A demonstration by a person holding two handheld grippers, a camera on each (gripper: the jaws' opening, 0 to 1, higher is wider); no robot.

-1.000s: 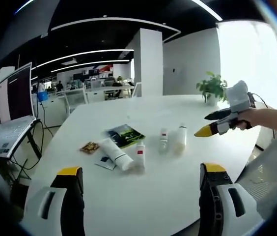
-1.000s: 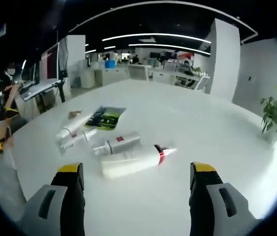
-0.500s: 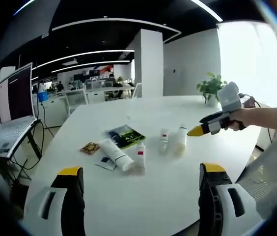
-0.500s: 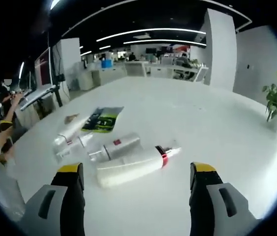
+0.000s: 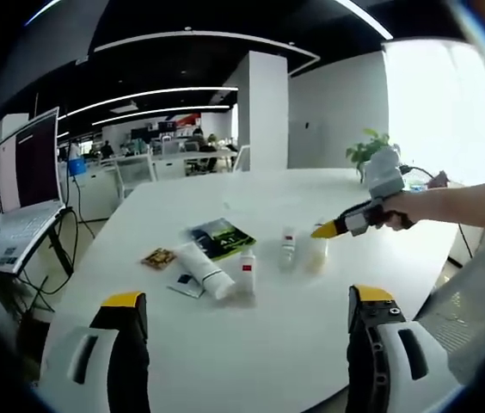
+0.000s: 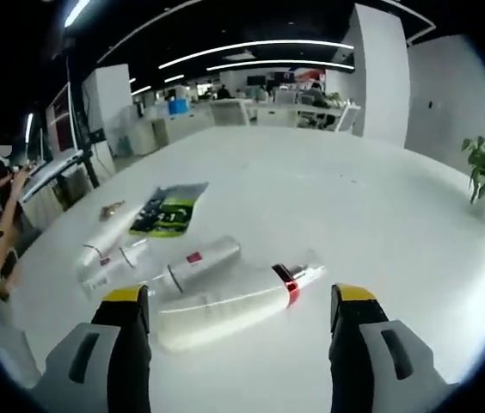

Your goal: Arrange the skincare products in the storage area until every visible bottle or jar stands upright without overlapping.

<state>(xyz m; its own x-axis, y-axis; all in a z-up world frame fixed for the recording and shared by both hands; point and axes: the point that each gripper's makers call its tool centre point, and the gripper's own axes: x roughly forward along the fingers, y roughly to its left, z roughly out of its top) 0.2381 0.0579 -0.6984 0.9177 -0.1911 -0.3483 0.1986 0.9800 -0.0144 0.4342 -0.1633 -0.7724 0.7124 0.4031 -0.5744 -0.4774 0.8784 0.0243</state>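
1. A large white bench [image 5: 251,318] with a rounded edge stands in an open-plan office.
2. The ceiling [image 5: 165,26] is dark, crossed by long curved light strips [image 5: 199,36].
3. A broad white square pillar [image 5: 264,107] rises beyond the bench's far end; a white wall [image 5: 337,103] runs to its right.
4. A very bright window [image 5: 440,120] lies at the far right.
5. A potted green plant [image 5: 370,153] sits at the bench's far right edge.
6. An open laptop [image 5: 19,185] rests on a stand at the left.
7. Rows of desks [image 6: 277,112] fill the distance.
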